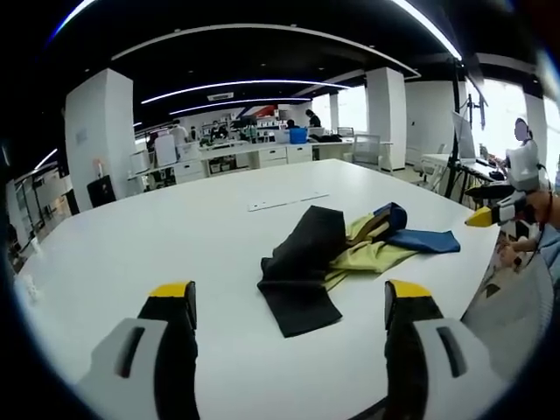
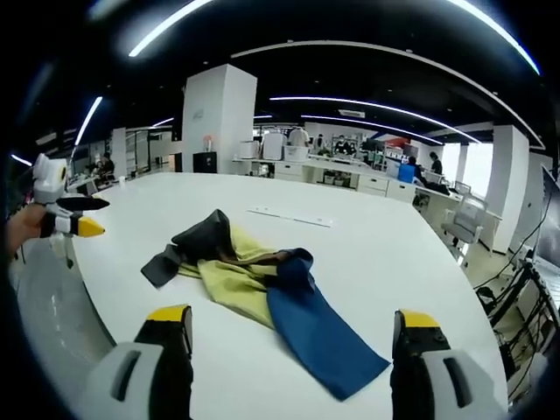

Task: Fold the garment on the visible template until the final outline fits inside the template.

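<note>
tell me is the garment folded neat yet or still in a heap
Still in a heap: the garment lies crumpled on the white table, black, yellow and blue parts overlapping.

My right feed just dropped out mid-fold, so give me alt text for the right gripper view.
A crumpled pile of black cloth, yellow cloth and blue cloth lies unfolded on the white table, ahead of the open right gripper. The left gripper, held in a hand, enters at the left edge; a pale strip lies beyond the pile.

Open-plan office or lab: white desks [image 1: 236,157], square pillars [image 2: 219,114], ceiling strip lights [image 2: 385,105], office chair [image 2: 464,219].
</note>
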Demonstrator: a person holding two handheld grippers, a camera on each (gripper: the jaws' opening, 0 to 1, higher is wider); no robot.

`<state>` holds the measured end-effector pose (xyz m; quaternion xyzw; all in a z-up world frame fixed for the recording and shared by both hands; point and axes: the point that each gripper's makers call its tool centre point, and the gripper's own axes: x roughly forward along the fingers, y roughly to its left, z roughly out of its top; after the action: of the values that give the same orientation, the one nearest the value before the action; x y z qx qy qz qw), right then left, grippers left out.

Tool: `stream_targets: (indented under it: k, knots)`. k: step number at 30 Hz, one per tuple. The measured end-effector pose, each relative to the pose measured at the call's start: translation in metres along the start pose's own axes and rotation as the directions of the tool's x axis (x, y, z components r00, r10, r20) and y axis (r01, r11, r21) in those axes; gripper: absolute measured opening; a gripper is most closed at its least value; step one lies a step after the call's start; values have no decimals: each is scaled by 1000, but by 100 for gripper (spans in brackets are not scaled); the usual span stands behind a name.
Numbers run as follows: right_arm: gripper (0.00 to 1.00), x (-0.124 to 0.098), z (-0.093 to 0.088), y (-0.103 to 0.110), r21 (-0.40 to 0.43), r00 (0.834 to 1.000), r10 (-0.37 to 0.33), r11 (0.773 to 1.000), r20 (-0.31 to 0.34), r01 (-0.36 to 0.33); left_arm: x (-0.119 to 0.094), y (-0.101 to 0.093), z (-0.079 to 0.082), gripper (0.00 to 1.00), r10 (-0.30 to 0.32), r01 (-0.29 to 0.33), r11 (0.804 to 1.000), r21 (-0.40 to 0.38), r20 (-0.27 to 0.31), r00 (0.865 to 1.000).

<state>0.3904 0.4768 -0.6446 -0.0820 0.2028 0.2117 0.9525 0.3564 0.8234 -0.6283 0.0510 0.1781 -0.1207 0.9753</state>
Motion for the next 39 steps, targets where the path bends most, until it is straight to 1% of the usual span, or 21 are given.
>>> stream_targets:
  k: [3, 6, 10, 13, 18, 21, 23, 26, 30, 33, 34, 36, 38, 39]
  knots:
    - [96, 1, 0, 2, -6, 1000, 4, 1000, 0, -4, 1, -2, 0, 85, -9, 9, 1000, -6, 3, 1000]
    - [95, 1, 0, 4, -6, 1000, 9, 1000, 3, -9, 3, -5, -1, 81, -25, 25, 1000, -3, 1, 1000]
    - [92, 4, -2, 7, -42, 1000, 20, 999, -8, -20, 7, -10, -1, 77, -50, 50, 999, 4, -2, 999]
    - [90, 8, -2, 6, -52, 1000, 24, 998, -10, -25, 12, -14, 2, 74, -68, 68, 998, 19, 16, 998]
    - [82, 13, 7, 5, -67, 999, 45, 997, 12, -44, 20, -21, 10, 66, -93, 92, 995, 31, 39, 995]
    - [76, 19, 10, 0, -70, 999, 52, 996, 10, -52, 27, -27, 16, 62, -118, 115, 992, 61, 43, 992]
    - [75, 22, 13, -2, -60, 998, 64, 996, 13, -64, 32, -31, 21, 59, -127, 124, 990, 67, 45, 991]
    - [72, 30, 18, -3, -21, 995, 94, 995, 24, -94, 40, -38, 31, 56, -144, 141, 988, 62, 61, 988]
    - [67, 41, 22, -6, 6, 993, 118, 993, 22, -119, 51, -42, 37, 53, -153, 149, 987, 65, 62, 986]
    - [63, 51, 23, -8, 16, 991, 134, 991, 10, -134, 60, -47, 39, 50, -162, 159, 986, 56, 55, 985]
    - [62, 54, 23, -8, 11, 990, 140, 990, 8, -140, 63, -49, 39, 49, -164, 161, 985, 53, 53, 985]
    - [59, 61, 22, -10, -27, 989, 147, 989, -9, -147, 71, -54, 41, 47, -165, 162, 985, 57, 51, 985]
    - [57, 68, 21, -11, -75, 988, 151, 985, -28, -153, 79, -60, 40, 45, -170, 167, 983, 78, 30, 985]
    - [57, 72, 21, -10, -86, 988, 154, 984, -32, -156, 85, -64, 41, 45, -173, 169, 982, 86, 32, 984]
